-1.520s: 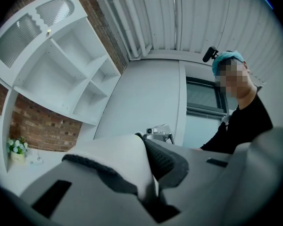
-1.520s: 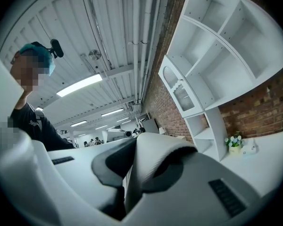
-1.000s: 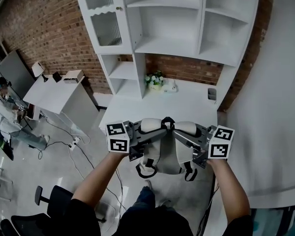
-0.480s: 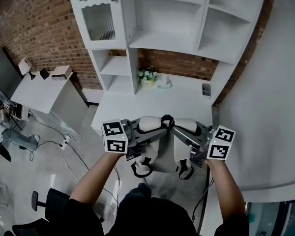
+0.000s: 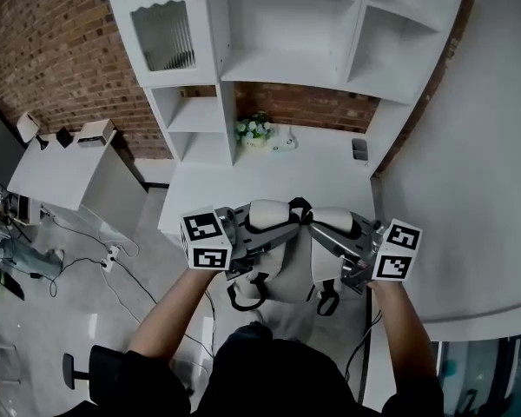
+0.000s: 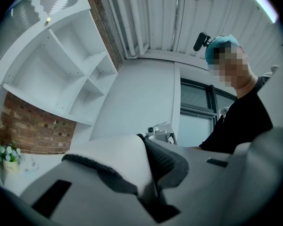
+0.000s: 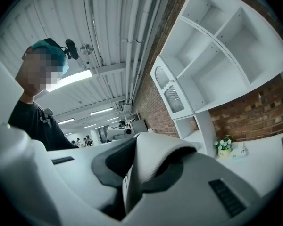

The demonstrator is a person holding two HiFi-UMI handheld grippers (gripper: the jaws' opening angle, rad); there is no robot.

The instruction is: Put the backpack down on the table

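A white backpack point(image 5: 288, 272) with black trim hangs between my two grippers, just above the near edge of the white table point(image 5: 243, 185). My left gripper point(image 5: 262, 237) is shut on the left shoulder strap point(image 6: 114, 155), pinched between its grey jaws. On the other side my right gripper point(image 5: 332, 241) is shut on the right strap point(image 7: 153, 157). The straps' lower loops point(image 5: 243, 295) dangle below the pack, in front of the person's body. In the gripper views, my left gripper point(image 6: 151, 199) and my right gripper point(image 7: 120, 201) each show padded strap bulging out between the jaws.
A white shelf unit point(image 5: 278, 33) rises over the table against a brick wall. Flowers point(image 5: 253, 129), a small white item point(image 5: 282, 146) and a grey cup point(image 5: 358, 148) stand at the table's back. A second desk point(image 5: 65, 168) is at left; cables point(image 5: 104, 254) lie on the floor.
Both grippers have carried the backpack forward toward the table, which now lies closer beneath it. The grips on the straps look unchanged.
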